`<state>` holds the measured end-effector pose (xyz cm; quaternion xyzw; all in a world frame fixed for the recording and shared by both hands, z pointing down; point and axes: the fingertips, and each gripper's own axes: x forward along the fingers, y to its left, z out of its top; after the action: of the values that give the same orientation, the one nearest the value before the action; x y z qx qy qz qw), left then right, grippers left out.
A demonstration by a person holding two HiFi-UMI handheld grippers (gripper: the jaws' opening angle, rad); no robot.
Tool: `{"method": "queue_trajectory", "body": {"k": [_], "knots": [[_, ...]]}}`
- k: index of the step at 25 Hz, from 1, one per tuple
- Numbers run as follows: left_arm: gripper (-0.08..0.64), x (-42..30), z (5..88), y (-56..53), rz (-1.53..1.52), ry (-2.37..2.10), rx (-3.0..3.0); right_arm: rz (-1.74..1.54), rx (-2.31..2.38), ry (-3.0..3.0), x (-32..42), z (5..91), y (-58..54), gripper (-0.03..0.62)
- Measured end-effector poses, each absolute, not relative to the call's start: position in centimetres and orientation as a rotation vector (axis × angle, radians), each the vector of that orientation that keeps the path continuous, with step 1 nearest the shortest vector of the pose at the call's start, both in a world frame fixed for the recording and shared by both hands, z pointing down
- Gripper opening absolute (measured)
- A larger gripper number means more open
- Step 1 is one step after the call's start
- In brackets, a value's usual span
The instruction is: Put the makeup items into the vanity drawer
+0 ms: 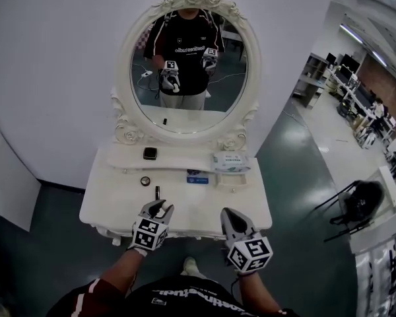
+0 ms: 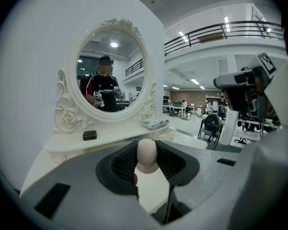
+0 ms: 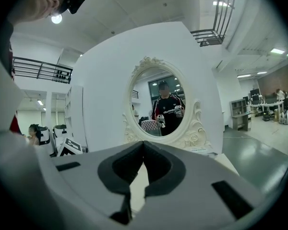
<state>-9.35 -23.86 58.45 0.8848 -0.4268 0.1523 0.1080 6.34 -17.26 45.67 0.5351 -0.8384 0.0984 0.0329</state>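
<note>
My left gripper (image 1: 162, 208) hovers over the front of the white vanity table (image 1: 112, 210), shut on a beige egg-shaped makeup sponge (image 2: 147, 153) that stands upright between its pads. Beyond it on the tabletop lie a slim black tube (image 1: 157, 192) and a round compact (image 1: 145, 181). A black square compact (image 1: 150, 153) rests on the raised shelf, and it also shows in the left gripper view (image 2: 90, 135). My right gripper (image 1: 230, 218) is over the front right of the table, shut with nothing in it; its tips meet (image 3: 143, 146).
An oval mirror (image 1: 189, 65) in a carved white frame stands behind the shelf. A pack of wipes (image 1: 230, 162) and a small blue item (image 1: 197, 177) lie at the right, above a little drawer front with a knob (image 1: 234, 190). Green floor surrounds the table.
</note>
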Motion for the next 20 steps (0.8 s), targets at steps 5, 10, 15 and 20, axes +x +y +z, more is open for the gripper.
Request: {"method": "queue_trajectory", "body": {"k": [5, 10, 15, 20], "knots": [[0.117, -10.3, 56.3, -21.7, 0.368, -1.247, 2.626, 0.322, 1.725, -2.538, 7.0, 45.9, -15.0, 0.005], [0.117, -10.6, 54.6, -20.2, 0.298, -1.235, 2.649, 0.339, 1.784, -2.503, 7.6, 46.2, -13.6, 0.005], [0.117, -10.0, 53.9, -19.8, 0.27, -1.221, 2.657, 0.344, 1.813, -2.492, 8.6, 46.4, -13.3, 0.003], [0.117, -9.2, 52.8, -20.9, 0.23, -1.251, 2.656, 0.335, 1.825, -2.508, 10.4, 46.0, -14.5, 0.003]]}}
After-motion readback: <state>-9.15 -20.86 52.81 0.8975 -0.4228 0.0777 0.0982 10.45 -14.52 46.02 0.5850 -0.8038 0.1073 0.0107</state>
